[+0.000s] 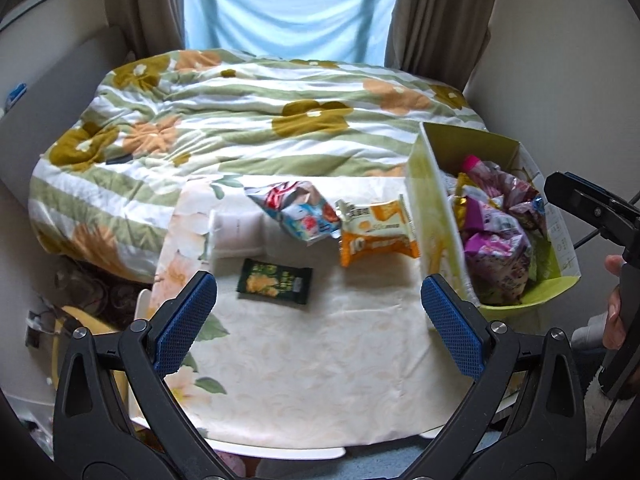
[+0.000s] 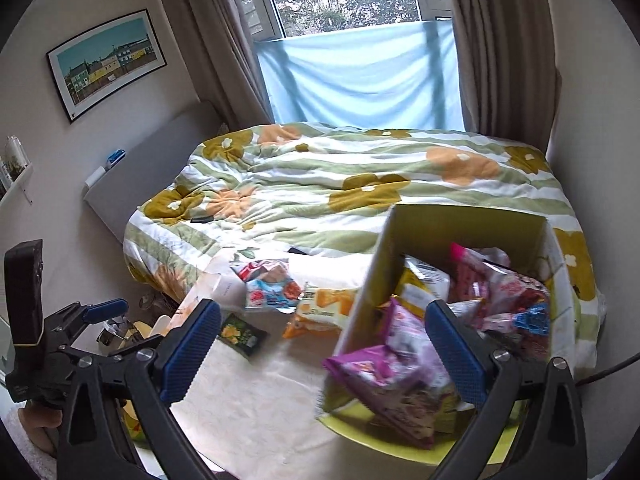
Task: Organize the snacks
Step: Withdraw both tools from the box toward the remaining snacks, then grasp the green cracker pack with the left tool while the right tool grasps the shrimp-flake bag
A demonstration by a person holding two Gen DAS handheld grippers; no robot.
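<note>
On the cream tablecloth [image 1: 320, 344] lie a dark green snack packet [image 1: 275, 281], an orange biscuit packet [image 1: 374, 232], a red and blue snack bag [image 1: 298, 210] and a white packet [image 1: 237, 234]. A yellow-green cardboard box [image 1: 434, 208] at the right holds several purple and pink snack bags [image 1: 500, 236]. My left gripper [image 1: 320, 320] is open and empty above the cloth, near the green packet. My right gripper [image 2: 324, 348] is open and empty over the box's [image 2: 360, 312] left wall, by a purple bag [image 2: 396, 376]. The green packet [image 2: 242, 334] and orange packet [image 2: 324, 308] show there too.
A bed with a floral duvet [image 1: 248, 120] lies behind the table, under a curtained window [image 2: 360, 76]. A framed picture [image 2: 106, 60] hangs on the left wall. Clutter sits on the floor [image 1: 80, 292] left of the table. The table's near edge [image 1: 280, 448] is close to me.
</note>
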